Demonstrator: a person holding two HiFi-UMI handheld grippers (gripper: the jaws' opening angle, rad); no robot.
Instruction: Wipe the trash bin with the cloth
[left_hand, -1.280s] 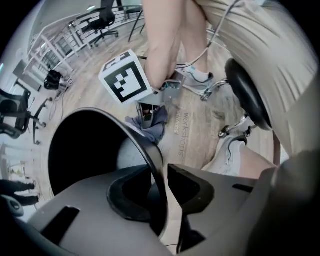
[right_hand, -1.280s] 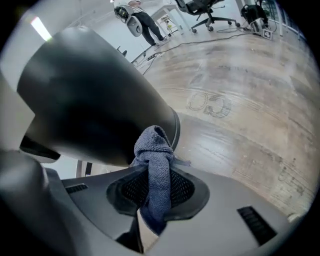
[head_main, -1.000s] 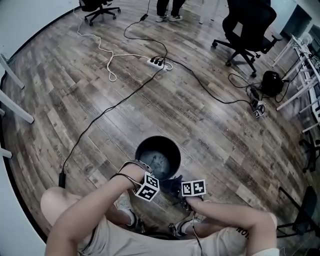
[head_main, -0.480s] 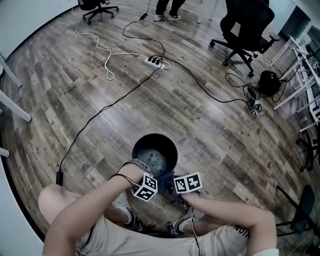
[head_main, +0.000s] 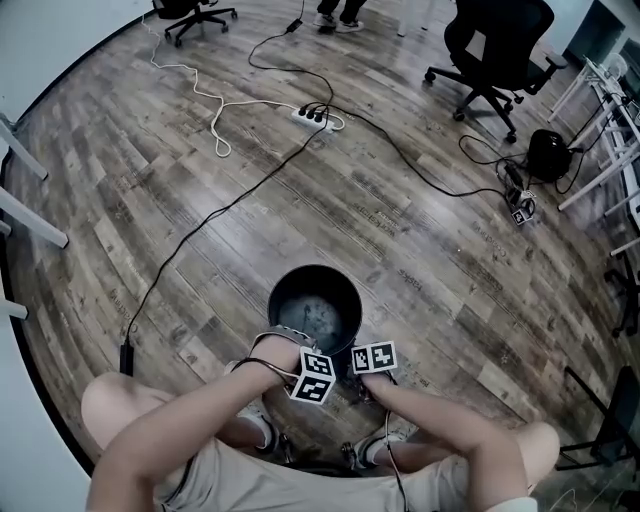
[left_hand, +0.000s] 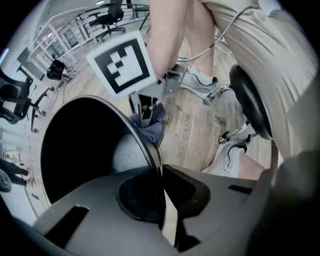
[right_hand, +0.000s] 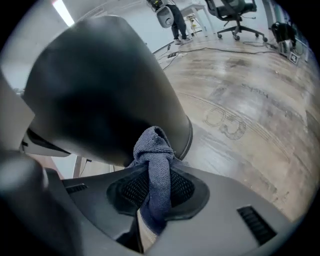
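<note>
Your grippers have drawn together at the near side of the round black plastic trash bin (head_main: 283, 292). Your left gripper (left_hand: 161, 172) just clamped its rim; your right gripper (right_hand: 155, 176) grips the blue woven cloth (right_hand: 154, 149), pressed against the bin's outer wall.

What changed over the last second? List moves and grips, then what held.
The left gripper has just been closing and now clamps the trash bin by its rim. The right gripper, shut on the cloth, moved in closer to the left one. Unchanged: the bin stays upright in the same spot.
</note>
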